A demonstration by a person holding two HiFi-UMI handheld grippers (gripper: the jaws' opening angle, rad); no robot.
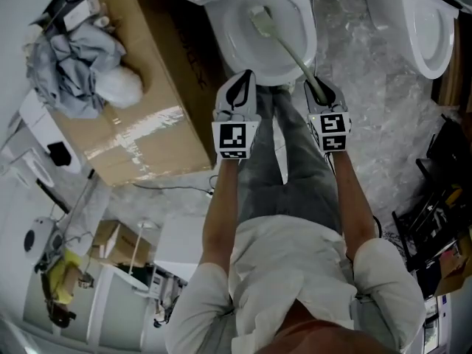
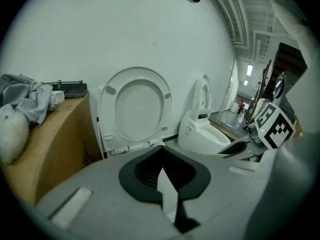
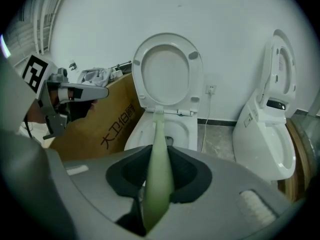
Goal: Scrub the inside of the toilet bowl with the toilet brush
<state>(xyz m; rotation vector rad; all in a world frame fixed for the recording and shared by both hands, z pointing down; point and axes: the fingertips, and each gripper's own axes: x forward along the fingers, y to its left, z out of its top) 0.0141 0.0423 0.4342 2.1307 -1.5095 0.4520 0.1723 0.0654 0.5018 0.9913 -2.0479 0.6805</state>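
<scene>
While our right hand-held gripper clamps the brush in the upper-centre bowl, left hand-held gripper closed and empty, we scrub; sweeping the walls likely comes next.

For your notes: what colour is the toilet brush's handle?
Pale green; the long plastic handle shows best in the right gripper view.

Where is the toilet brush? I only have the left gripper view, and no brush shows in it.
Observer: The right tool is shut on the toilet brush by its green handle.
Operator: Is its head in the bowl?
Observer: Yes. In the head view the brush head sits inside the toilet bowl.
Operator: Where is my left tool?
Observer: The left tool hangs by the bowl's front rim, beside the right one.
</scene>
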